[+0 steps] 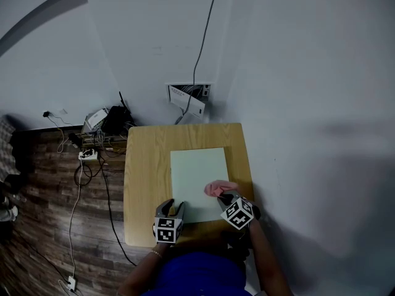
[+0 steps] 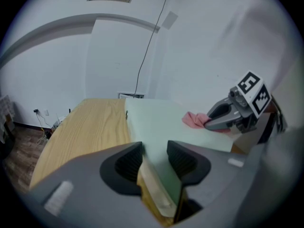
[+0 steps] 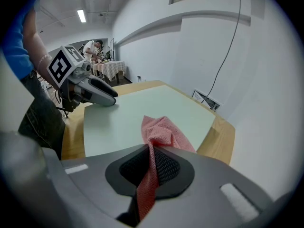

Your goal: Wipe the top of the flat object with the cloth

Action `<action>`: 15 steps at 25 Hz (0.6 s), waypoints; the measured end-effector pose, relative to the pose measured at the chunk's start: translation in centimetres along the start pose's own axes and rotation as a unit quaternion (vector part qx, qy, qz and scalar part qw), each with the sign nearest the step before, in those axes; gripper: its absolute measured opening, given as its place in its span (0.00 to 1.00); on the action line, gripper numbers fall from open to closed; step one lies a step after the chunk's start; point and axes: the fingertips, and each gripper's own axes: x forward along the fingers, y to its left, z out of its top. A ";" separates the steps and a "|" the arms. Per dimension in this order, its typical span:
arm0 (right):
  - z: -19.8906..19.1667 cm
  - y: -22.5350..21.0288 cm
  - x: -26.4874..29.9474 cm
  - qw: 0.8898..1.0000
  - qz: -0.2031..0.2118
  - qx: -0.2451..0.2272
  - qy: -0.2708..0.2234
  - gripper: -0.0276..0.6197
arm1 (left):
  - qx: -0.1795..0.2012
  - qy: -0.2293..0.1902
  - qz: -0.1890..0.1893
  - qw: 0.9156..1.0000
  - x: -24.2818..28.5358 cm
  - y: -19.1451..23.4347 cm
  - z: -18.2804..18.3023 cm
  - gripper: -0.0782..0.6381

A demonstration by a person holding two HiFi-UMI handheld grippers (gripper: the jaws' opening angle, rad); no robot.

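A pale green flat board (image 1: 197, 171) (image 2: 156, 120) (image 3: 142, 108) lies on the wooden table (image 1: 145, 165). My left gripper (image 1: 172, 206) (image 2: 154, 153) is shut on the board's near left corner, its jaws clamped over the edge. Over the near right part of the board, my right gripper (image 1: 226, 197) (image 3: 151, 151) is shut on a pink cloth (image 1: 218, 188) (image 3: 164, 132). The cloth's free end rests bunched on the board's top. Seen from the left gripper view, the cloth (image 2: 194, 119) lies just ahead of the right gripper (image 2: 207, 122).
A white wall runs close behind and to the right of the table. A wall box (image 1: 188, 98) with a hanging cable sits behind the far edge. Power strips and cables (image 1: 91, 154) lie on the wood floor to the left.
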 end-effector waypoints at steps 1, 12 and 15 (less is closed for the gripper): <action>0.0 0.0 0.0 1.000 -0.001 0.001 -0.001 0.07 | 0.000 0.000 0.001 1.000 0.0 0.0 0.0 0.34; 0.0 0.0 0.0 1.000 0.001 0.011 -0.006 0.06 | -0.023 -0.013 -0.027 0.999 -0.5 0.1 0.1 0.34; 0.0 0.1 -0.1 1.000 -0.001 0.013 -0.005 0.06 | 0.015 -0.005 -0.048 0.999 -1.4 -0.4 -0.2 0.35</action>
